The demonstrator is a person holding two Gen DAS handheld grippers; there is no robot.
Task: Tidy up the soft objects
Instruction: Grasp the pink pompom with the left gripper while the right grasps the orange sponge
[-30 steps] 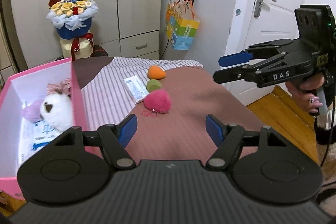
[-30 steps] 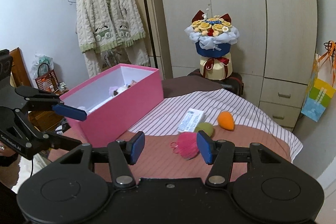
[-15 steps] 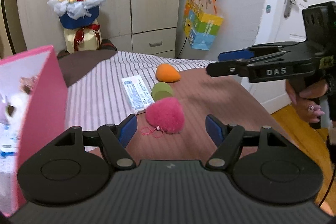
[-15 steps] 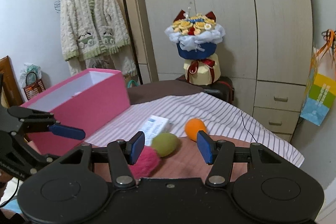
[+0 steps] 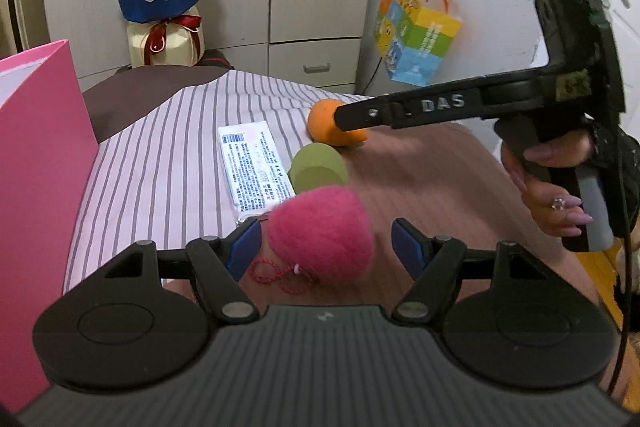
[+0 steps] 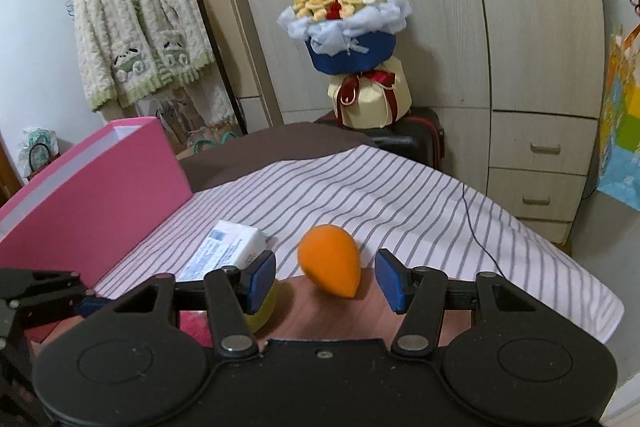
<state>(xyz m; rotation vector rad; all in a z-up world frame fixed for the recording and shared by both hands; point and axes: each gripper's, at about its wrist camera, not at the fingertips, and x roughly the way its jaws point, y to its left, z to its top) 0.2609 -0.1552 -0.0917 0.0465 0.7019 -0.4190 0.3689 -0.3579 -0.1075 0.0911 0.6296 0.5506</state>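
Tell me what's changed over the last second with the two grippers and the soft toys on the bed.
Both grippers came down and forward. The left gripper now brackets the pink pompom; the right gripper brackets the orange sponge. Neither has closed; nothing is gripped. The pompom, the orange sponge, the green sponge, the wipes packet and the pink box haven't moved.

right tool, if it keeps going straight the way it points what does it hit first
Most likely the orange sponge, which sits centred in the gap of the open right tool, just ahead of the pads. Neither pad touches it yet. Depth is hard to judge in this view.
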